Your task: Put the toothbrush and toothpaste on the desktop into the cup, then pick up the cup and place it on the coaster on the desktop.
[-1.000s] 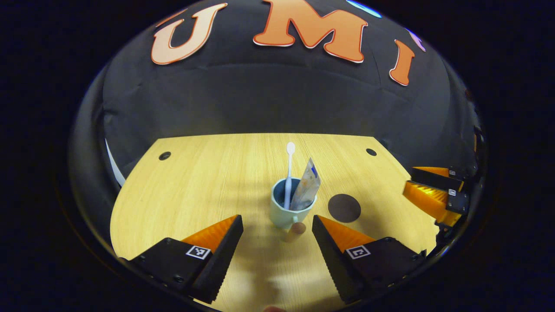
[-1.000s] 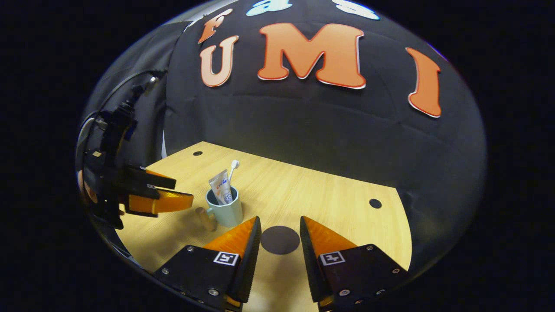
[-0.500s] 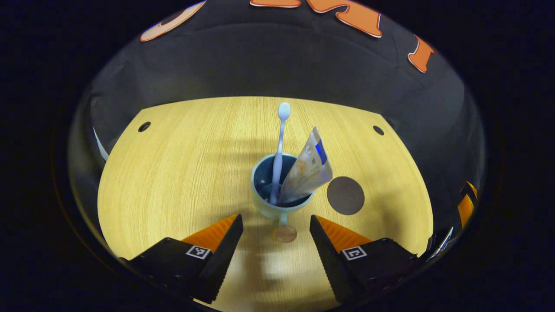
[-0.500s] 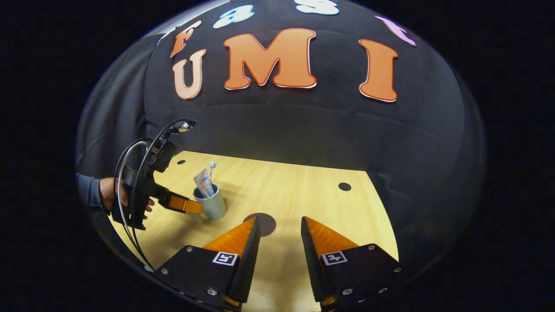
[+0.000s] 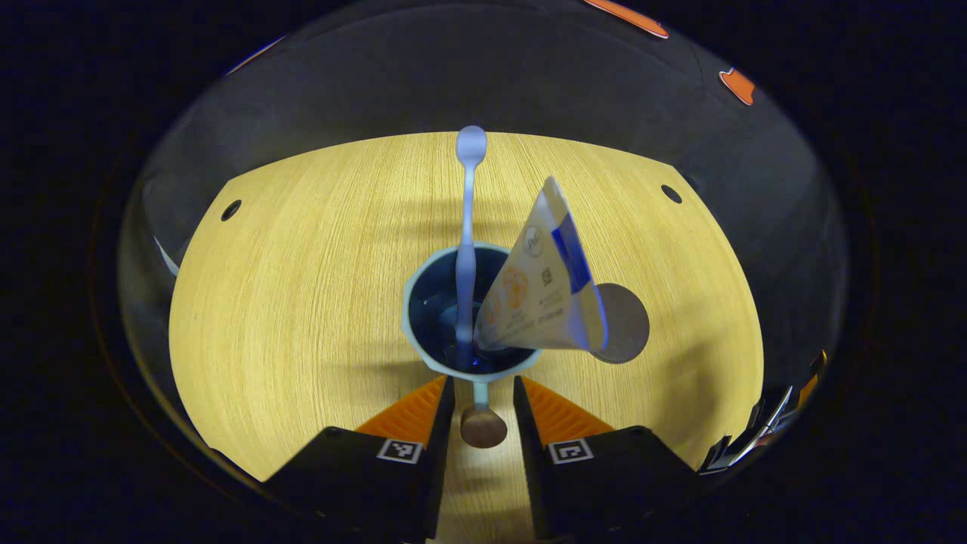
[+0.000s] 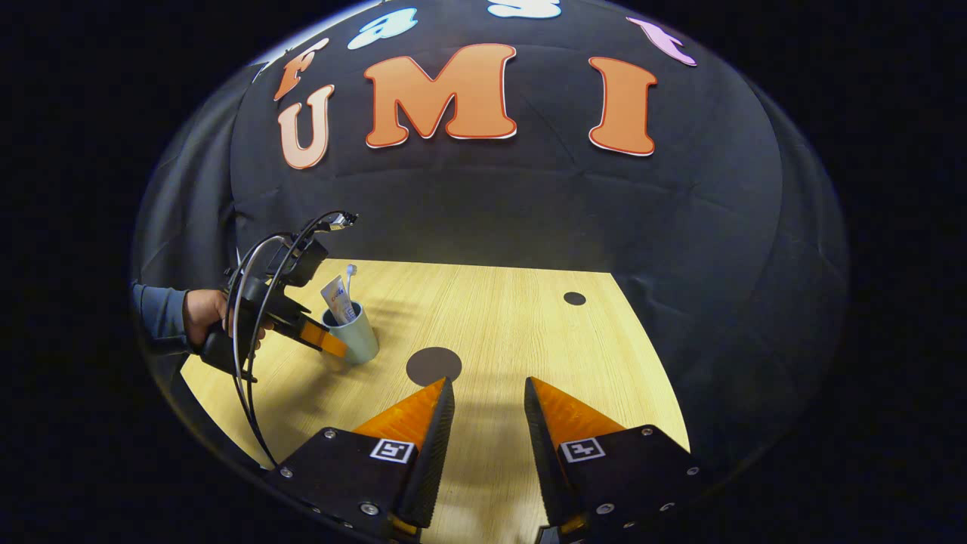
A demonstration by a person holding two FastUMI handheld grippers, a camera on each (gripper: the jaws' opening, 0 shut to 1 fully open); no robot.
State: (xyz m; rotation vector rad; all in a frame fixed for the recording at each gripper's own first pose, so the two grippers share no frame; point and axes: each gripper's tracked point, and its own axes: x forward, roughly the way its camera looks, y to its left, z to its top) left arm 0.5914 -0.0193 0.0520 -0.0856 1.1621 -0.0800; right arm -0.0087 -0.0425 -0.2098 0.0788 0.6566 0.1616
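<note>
- cup (image 5: 423, 340), pale blue outside and dark inside, stands on the wooden desktop (image 5: 302, 287); in the left gripper view it sits directly ahead of the left gripper (image 5: 483, 397).
- toothbrush (image 5: 467, 227) stands in the cup, roughly upright, head up.
- toothpaste (image 5: 548, 291) tube is also in the cup, leaning toward the coaster side, crimped end up.
- cup's handle, a thin stem ending in a round brown knob (image 5: 483, 427), points back at the left gripper and lies in the gap between its two fingers.
- left gripper's fingers are drawn close on either side of the handle; whether both press on it i cannot tell.
- coaster (image 5: 631, 325), a dark round disc, lies flat on the desktop just beside the cup; the tube's tip overlaps it in the left gripper view.
- right gripper view: a hand (image 6: 200, 313) in a blue sleeve (image 6: 155, 317) holds the left gripper at the cup, cables looping over it; coaster lies apart from the cup.
- right gripper (image 6: 487, 397) hangs over the near desktop, well apart from the cup, fingers spread, nothing between them.
</note>
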